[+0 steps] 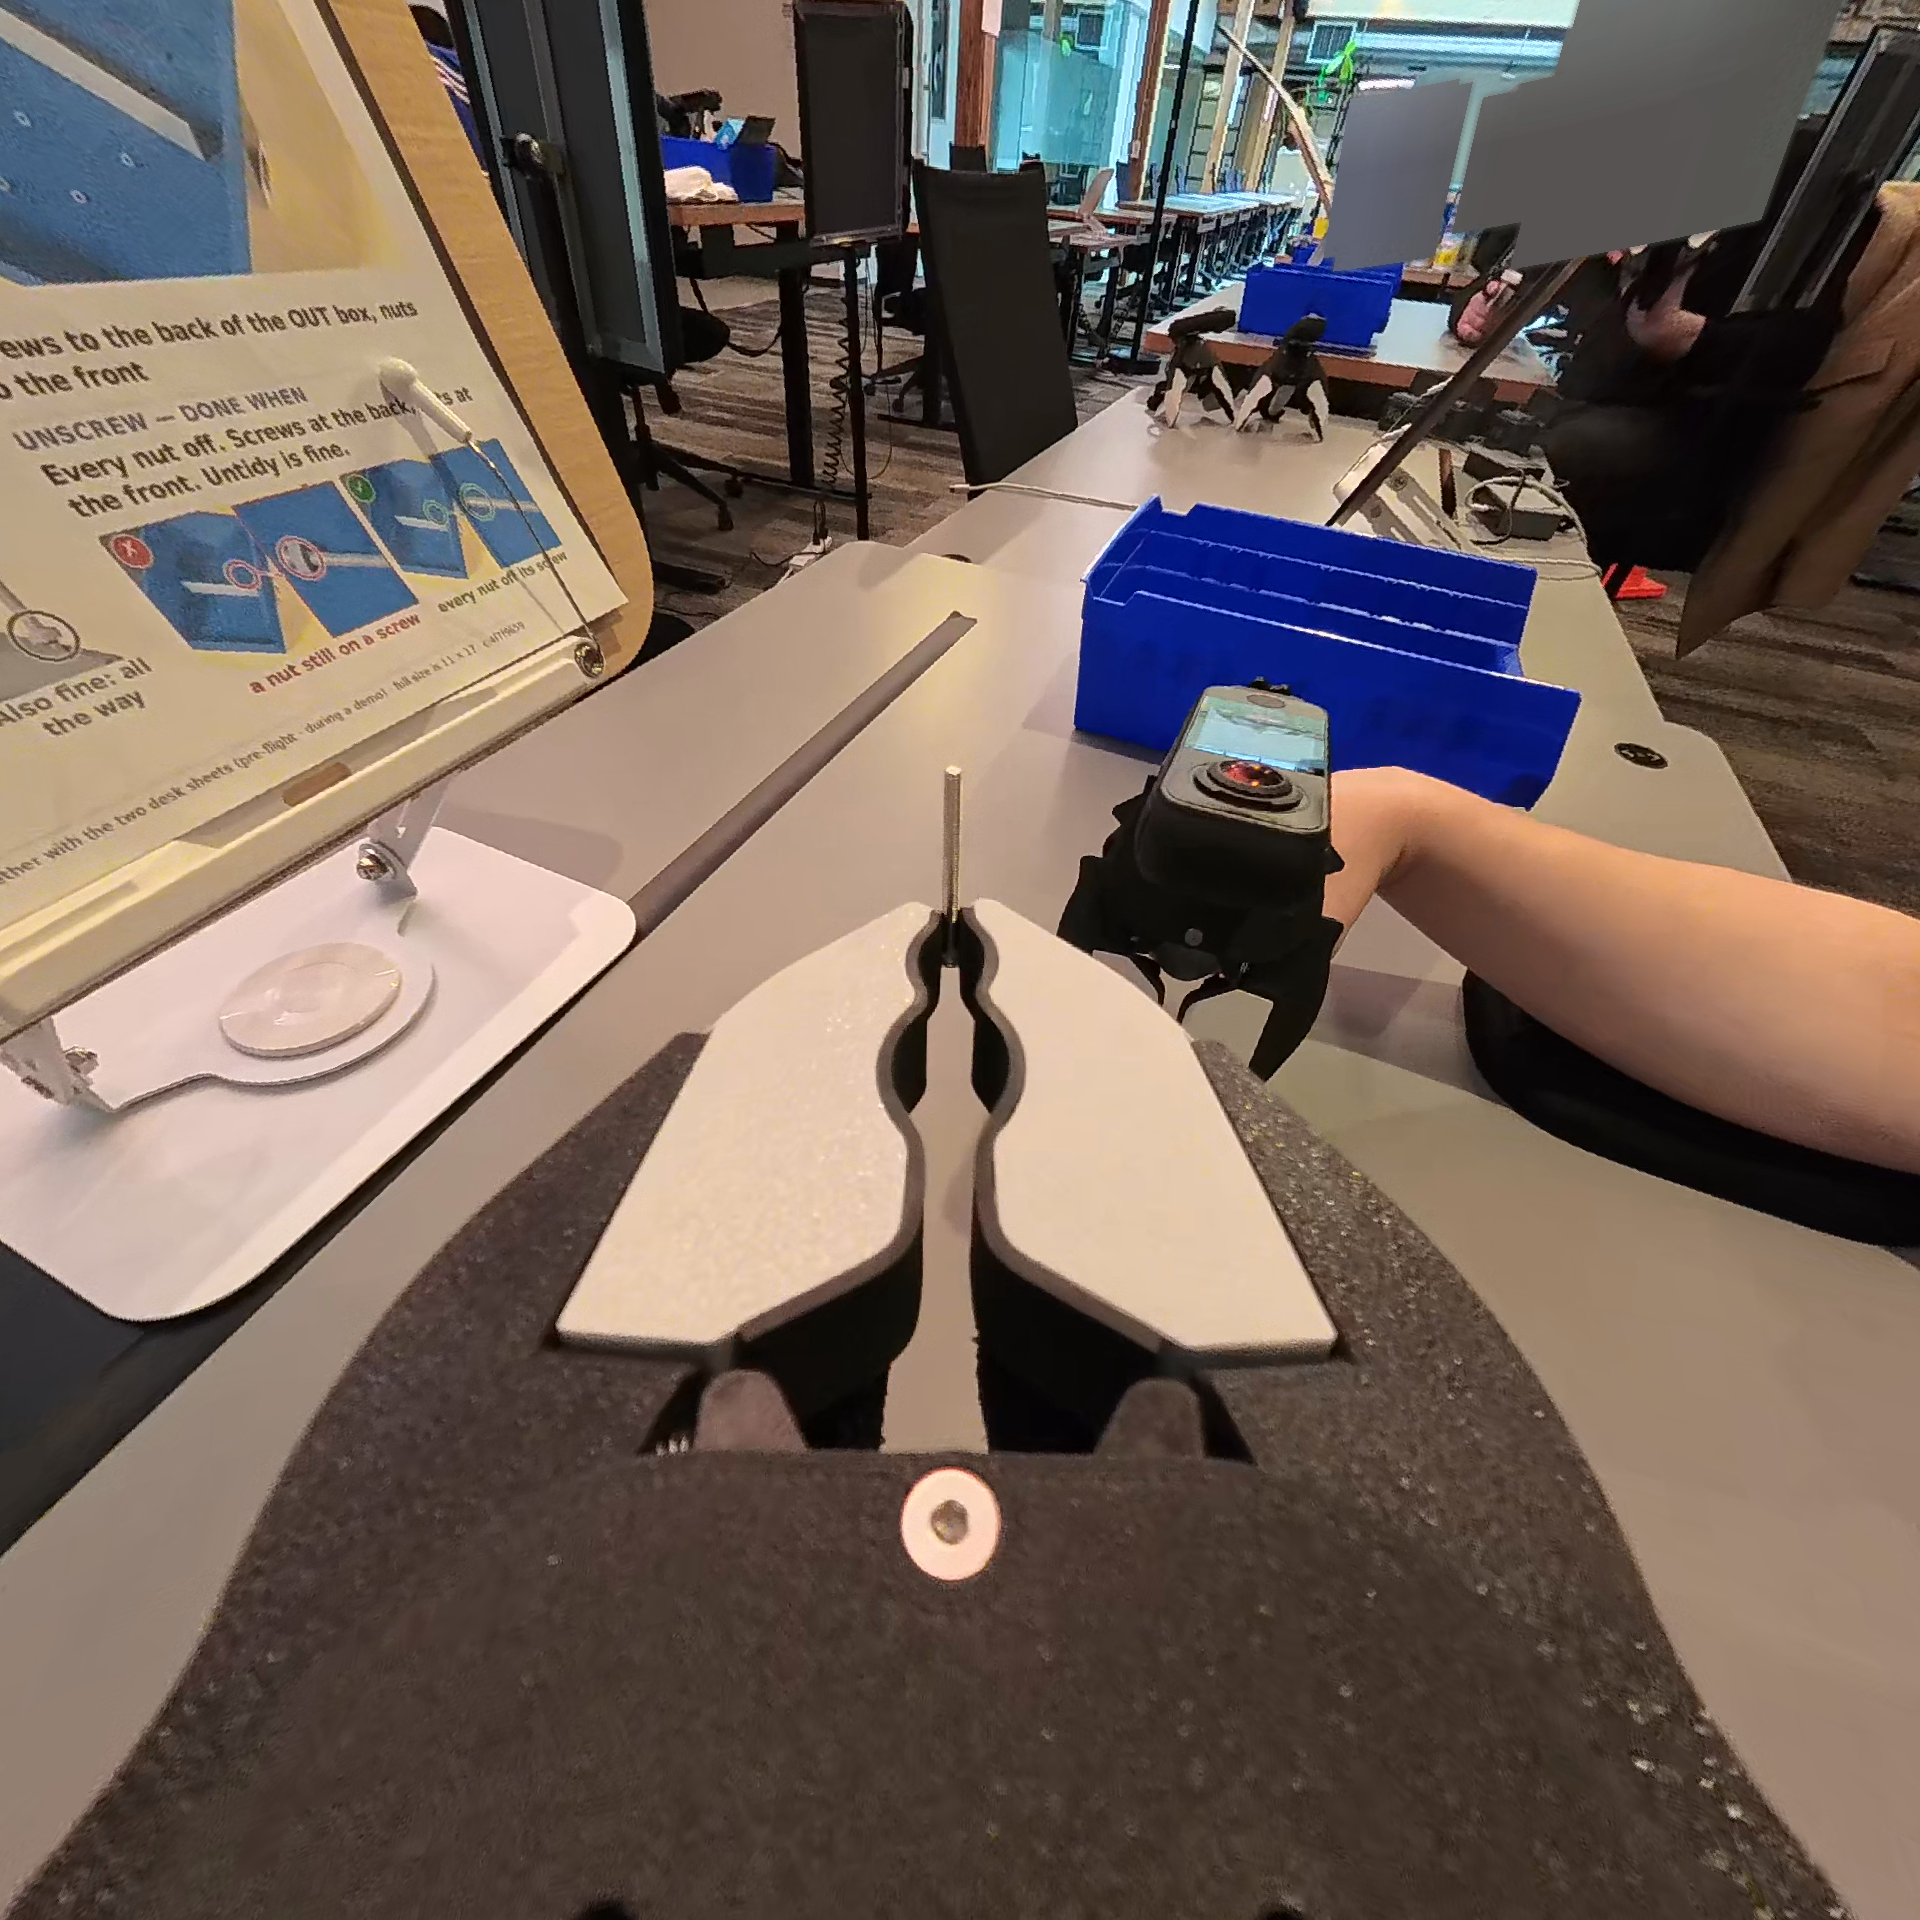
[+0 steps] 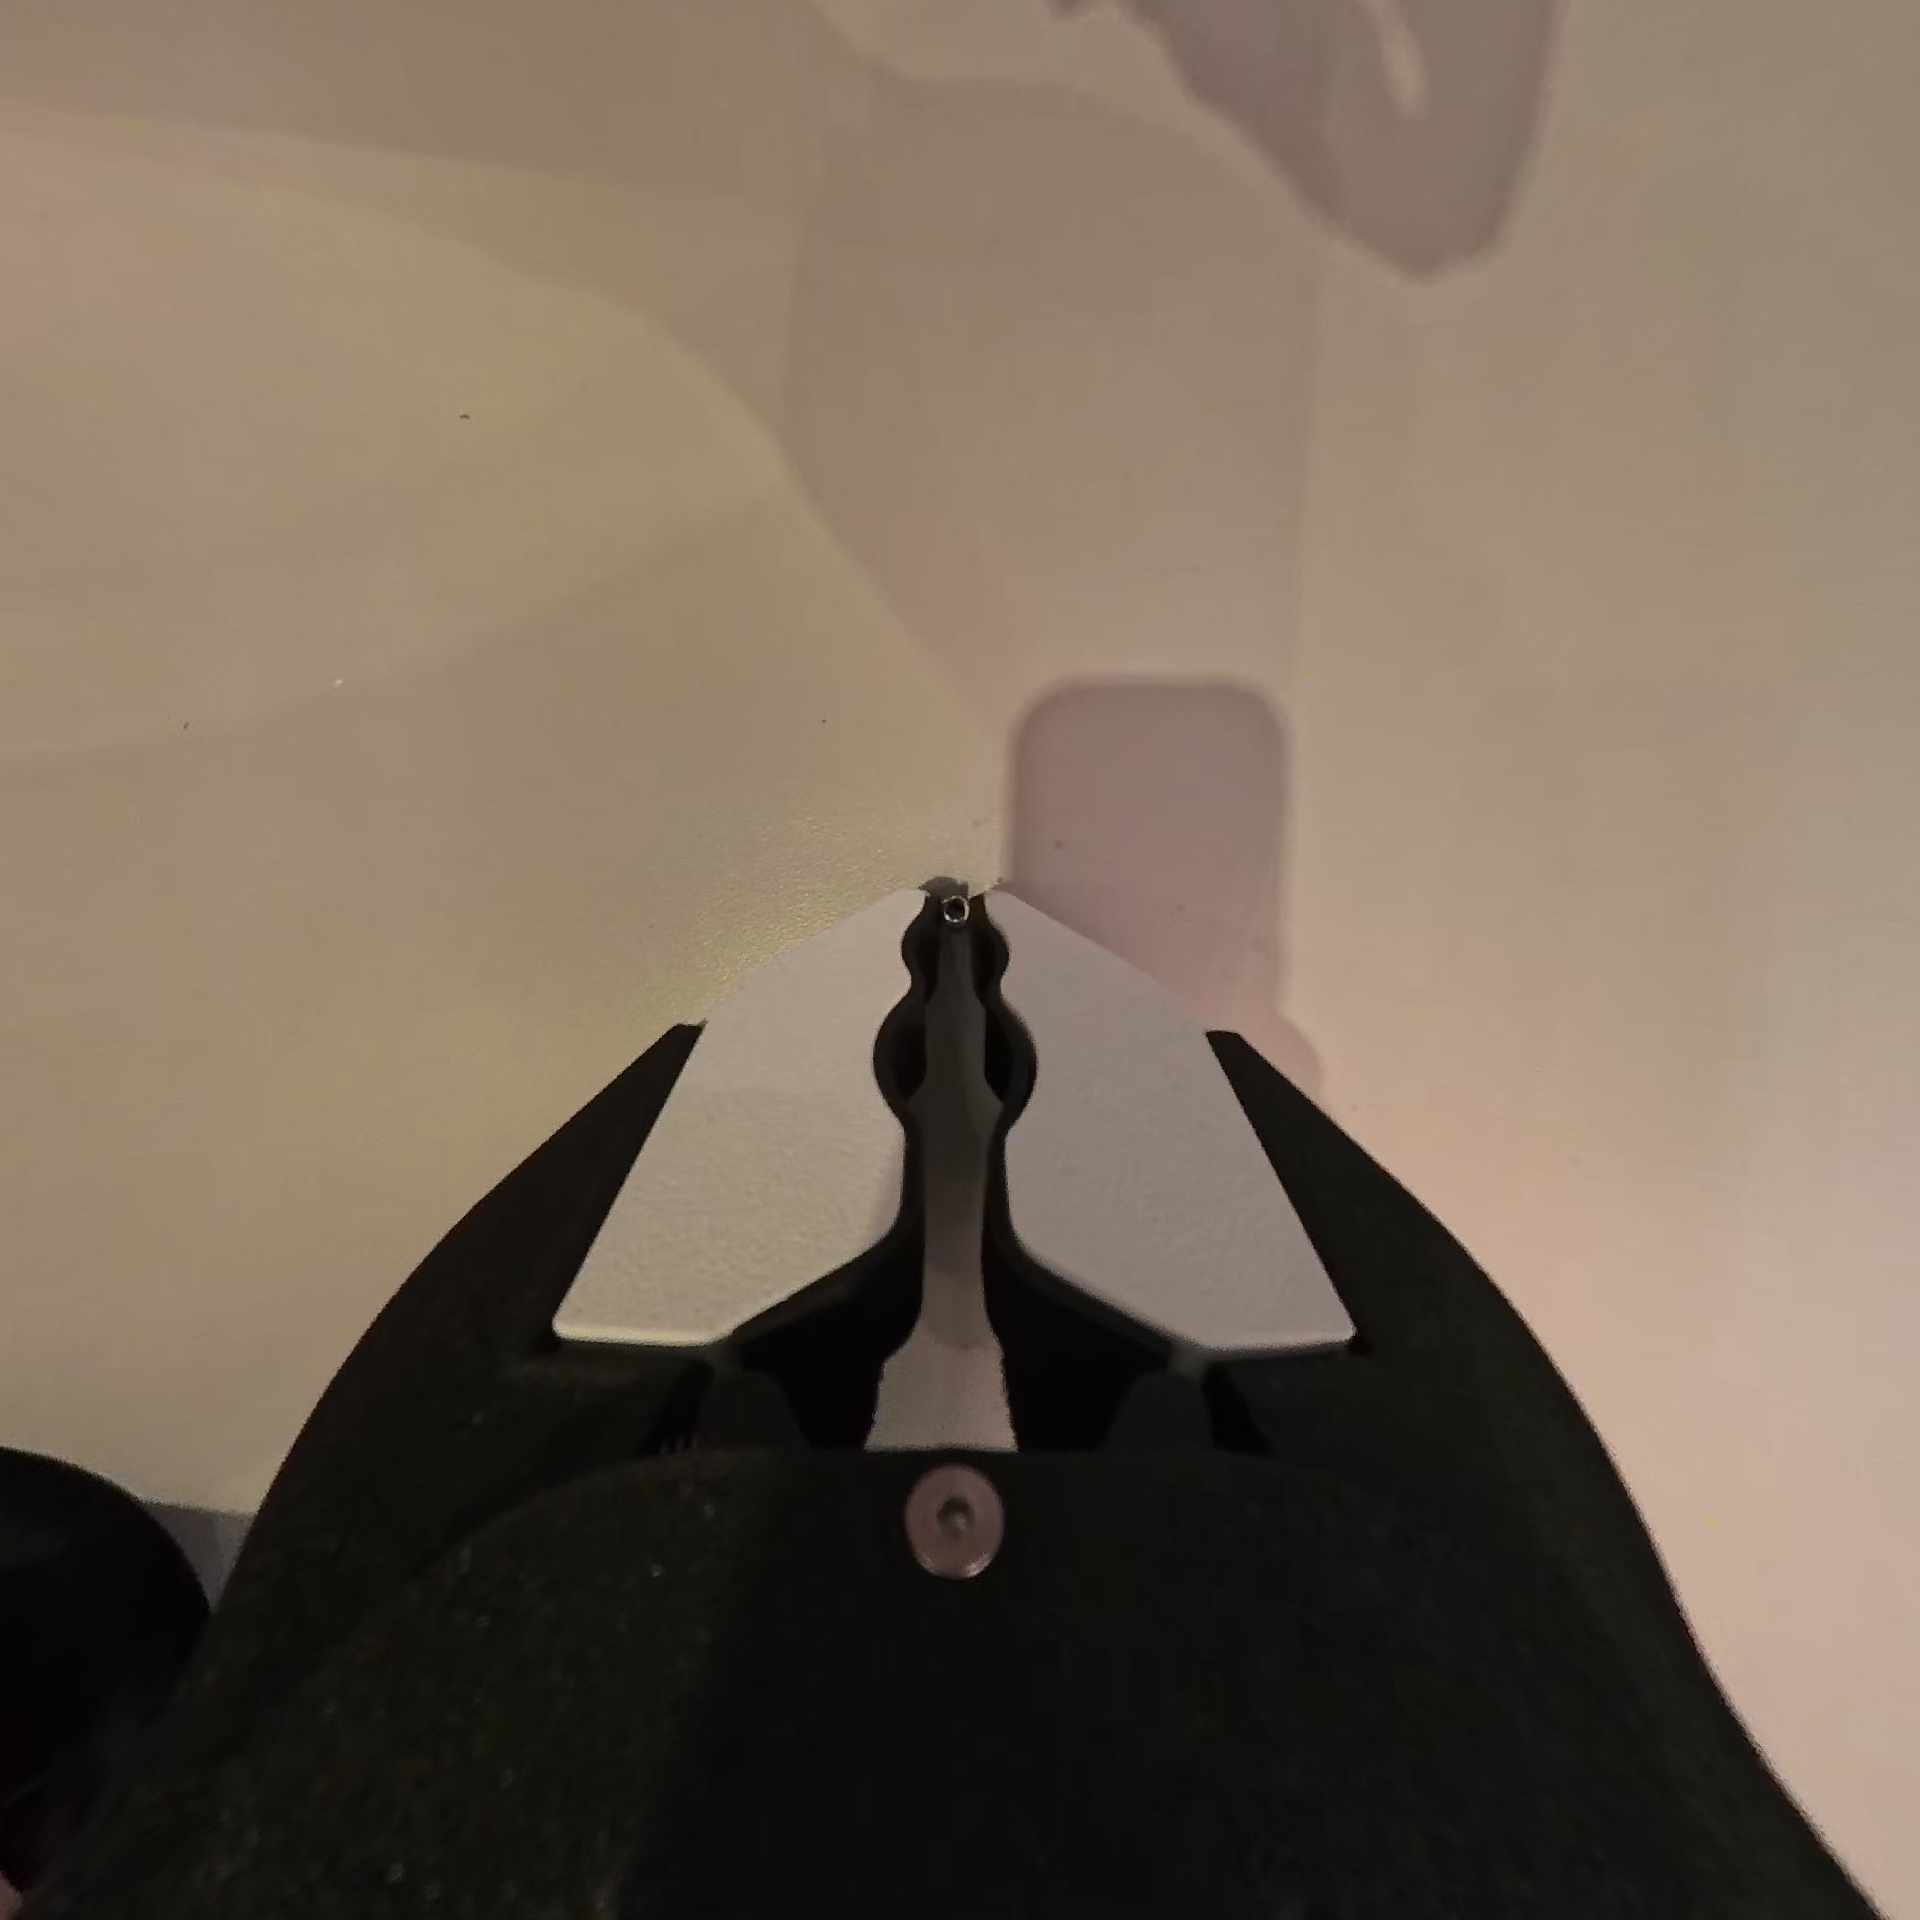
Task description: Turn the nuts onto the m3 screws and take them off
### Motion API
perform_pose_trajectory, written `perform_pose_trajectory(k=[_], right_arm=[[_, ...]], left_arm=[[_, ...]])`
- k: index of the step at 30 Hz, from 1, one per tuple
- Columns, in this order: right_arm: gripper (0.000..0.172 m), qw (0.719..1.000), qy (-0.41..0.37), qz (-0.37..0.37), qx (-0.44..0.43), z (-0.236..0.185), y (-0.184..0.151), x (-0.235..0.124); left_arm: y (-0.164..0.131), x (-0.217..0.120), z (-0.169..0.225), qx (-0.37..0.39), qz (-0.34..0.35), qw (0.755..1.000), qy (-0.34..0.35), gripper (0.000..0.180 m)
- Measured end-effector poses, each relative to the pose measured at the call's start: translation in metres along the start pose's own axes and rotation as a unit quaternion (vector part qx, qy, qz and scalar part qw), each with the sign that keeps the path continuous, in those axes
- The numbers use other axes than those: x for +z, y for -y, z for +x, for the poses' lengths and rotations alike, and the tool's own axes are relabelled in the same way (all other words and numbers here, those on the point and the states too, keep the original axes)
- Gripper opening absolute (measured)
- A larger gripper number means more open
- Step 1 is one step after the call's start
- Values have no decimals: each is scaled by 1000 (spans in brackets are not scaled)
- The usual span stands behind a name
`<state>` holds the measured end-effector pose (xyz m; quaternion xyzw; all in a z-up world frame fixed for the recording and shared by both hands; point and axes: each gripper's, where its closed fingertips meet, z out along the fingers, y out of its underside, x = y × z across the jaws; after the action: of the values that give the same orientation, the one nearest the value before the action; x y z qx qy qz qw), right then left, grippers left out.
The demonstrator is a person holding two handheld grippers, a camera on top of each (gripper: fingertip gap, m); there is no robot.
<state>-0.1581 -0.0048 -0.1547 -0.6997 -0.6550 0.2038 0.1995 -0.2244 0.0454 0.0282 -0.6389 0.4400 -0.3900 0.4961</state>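
In the left wrist view my left gripper (image 1: 952, 916) is shut on a thin silver screw (image 1: 952, 831). Its threaded shaft stands out beyond the fingertips, above the grey table (image 1: 727, 790). My right gripper (image 1: 1226, 997) shows just to the right of it, tilted down at the table, with a black camera on top and a person's forearm (image 1: 1610, 977) behind. In the right wrist view my right gripper (image 2: 954, 902) points straight down at the table (image 2: 520, 623). Its fingertips are closed on a small silver nut (image 2: 953, 911) at or just above the surface.
A blue bin (image 1: 1320, 665) stands behind the right gripper. A tilted stand with an instruction sheet (image 1: 260, 468) on a white base (image 1: 312, 1039) is at the left. A black round pad (image 1: 1662, 1143) lies under the forearm. Office desks and chairs are farther back. About 20 cm separates my left fingertips from my right.
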Motion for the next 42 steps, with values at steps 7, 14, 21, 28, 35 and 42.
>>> perform_pose_trajectory(k=[7, 14, 21, 28, 35, 42], right_arm=[[5, 1000, 1, 16, -8, -1, 8, -3], [5, 989, -38, 136, -30, -2, 48, -55], [5, 958, -97, 260, -65, -14, 90, -127], [5, 955, -109, 259, -92, -24, 95, -138], [5, 958, -103, 244, -107, -29, 93, -132], [5, 961, -103, 233, -107, -29, 91, -129]], left_arm=[[-11, 5, 5, 15, -25, 999, -16, 2], [-36, 17, 16, 44, -82, 995, -46, 2], [-46, 34, 43, 80, -115, 986, -92, 2], [-53, 44, 74, 153, -137, 970, -131, 2], [-55, 45, 81, 168, -142, 965, -141, 2], [-55, 45, 84, 170, -142, 964, -145, 2]])
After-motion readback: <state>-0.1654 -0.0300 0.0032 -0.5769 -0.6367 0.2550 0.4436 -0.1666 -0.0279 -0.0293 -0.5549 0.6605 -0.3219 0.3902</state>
